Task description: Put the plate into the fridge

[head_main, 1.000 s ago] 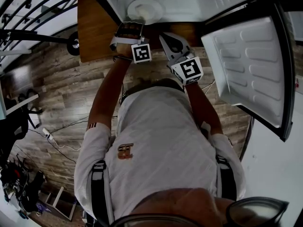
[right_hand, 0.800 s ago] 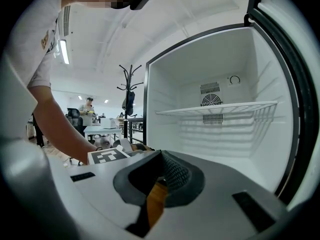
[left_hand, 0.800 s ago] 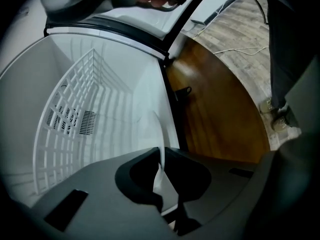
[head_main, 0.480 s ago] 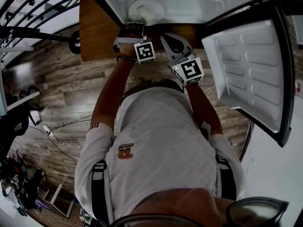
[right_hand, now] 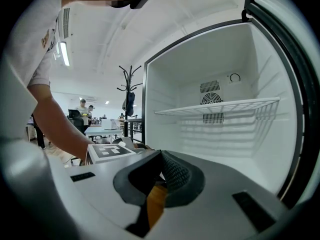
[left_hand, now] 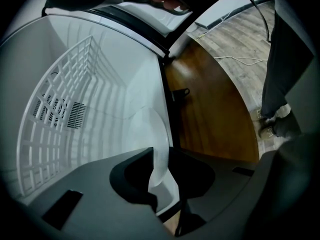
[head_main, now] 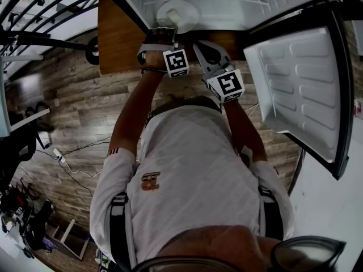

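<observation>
Fridge floor, front edge: plate resting inside | left gripper jaws opening around its rim | right gripper jaws together, empty | plate looks delivered

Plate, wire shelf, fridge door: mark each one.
plate (head_main: 177, 12), head view, middle of its upper face
wire shelf (right_hand: 220, 106), right gripper view, front edge
fridge door (head_main: 298, 89), head view, ribbed inner lining

A white short-sleeved shirt is worn, printed with a small brown logo and a red mark at the left sleeve hem. Dark straps are run over both shoulders.
</observation>
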{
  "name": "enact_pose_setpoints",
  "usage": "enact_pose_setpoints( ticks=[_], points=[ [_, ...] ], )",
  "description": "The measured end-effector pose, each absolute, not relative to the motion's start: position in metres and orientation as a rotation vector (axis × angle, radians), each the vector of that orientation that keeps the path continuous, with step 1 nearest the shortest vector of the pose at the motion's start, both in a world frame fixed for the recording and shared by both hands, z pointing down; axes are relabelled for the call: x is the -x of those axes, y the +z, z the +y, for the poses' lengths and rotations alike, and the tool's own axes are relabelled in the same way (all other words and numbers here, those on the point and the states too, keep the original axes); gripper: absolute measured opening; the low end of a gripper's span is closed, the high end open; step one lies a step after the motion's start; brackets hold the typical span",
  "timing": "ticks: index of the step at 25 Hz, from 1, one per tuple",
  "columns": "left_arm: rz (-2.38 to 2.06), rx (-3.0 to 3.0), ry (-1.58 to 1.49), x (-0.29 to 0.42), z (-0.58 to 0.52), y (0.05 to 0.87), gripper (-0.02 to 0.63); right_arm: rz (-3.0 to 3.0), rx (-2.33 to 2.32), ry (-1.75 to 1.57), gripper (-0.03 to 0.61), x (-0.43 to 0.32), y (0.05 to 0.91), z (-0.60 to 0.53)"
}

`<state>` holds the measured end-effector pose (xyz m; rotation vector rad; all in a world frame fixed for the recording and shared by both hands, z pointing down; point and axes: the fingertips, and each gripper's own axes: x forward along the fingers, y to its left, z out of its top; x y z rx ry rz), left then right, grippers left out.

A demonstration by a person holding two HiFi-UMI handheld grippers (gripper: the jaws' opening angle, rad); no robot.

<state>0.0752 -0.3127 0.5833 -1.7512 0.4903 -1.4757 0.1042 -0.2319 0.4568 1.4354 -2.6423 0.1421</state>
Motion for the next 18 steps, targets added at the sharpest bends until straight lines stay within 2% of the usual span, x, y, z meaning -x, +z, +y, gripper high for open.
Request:
enact_pose_setpoints(
  ticks=[8,12,18],
  points=[
    [0.460,1.778,-1.501,-0.0761,-0.3105,0.5823,0.152,-2.636,-1.447,0.149,0.032,-0.1065,0.4594,-0.2327],
    [0.452,1.786,-1.507,-0.0774,-0.3101,0.5811,0.155,-2.632,-1.452,0.150,0.032,-0.1088,0.4594,-0.2321],
    [0.437,1.785,-1.515,-0.0744,-0.3062,0.5871,0.195,-2.628,-1.448,0.151,0.032,-0.1087,0.4610,-0.2309]
  ],
)
